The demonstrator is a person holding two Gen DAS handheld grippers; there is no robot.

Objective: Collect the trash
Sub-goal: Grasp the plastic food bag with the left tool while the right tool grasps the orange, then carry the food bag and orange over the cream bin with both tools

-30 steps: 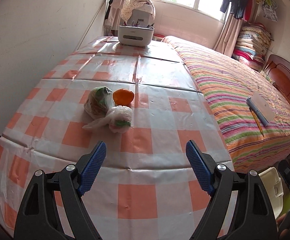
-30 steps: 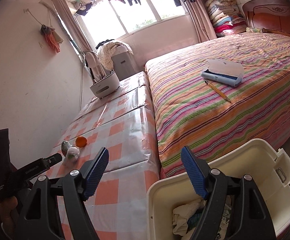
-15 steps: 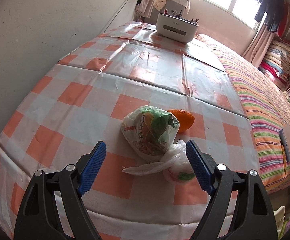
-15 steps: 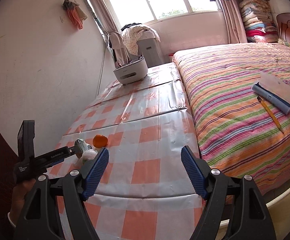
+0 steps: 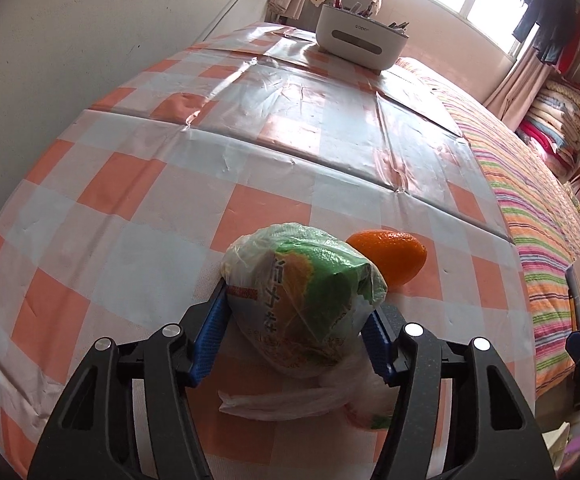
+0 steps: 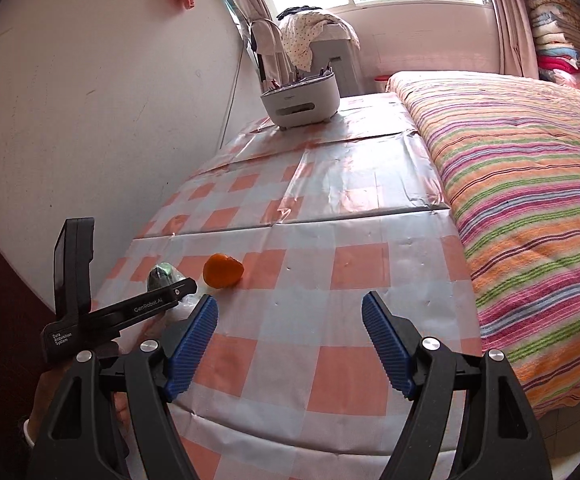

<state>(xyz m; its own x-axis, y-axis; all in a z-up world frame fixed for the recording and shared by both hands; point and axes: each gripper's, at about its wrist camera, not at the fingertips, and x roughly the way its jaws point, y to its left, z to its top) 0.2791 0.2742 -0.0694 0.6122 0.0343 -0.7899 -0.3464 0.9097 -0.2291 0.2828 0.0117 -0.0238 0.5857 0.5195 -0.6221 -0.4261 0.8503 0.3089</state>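
Observation:
A crumpled green and orange snack bag (image 5: pixel 304 300) lies on the checked tablecloth (image 5: pixel 169 184). My left gripper (image 5: pixel 298 326) has its blue pads against both sides of the bag, closed around it. An orange (image 5: pixel 390 258) sits just behind the bag, and a crumpled clear plastic bag (image 5: pixel 310 400) lies in front of it under the gripper. In the right wrist view my right gripper (image 6: pixel 290 340) is open and empty above the table's near edge, with the orange (image 6: pixel 223 270) and the left gripper (image 6: pixel 129 308) to its left.
A white organiser box (image 5: pixel 360 42) stands at the table's far end. A bed with a striped cover (image 6: pixel 530 184) runs along the table's right side. A wall (image 5: pixel 89 40) borders the left side.
My left gripper moved forward and down to the snack bag and closed on it. My right gripper swung left from the white bin to over the table.

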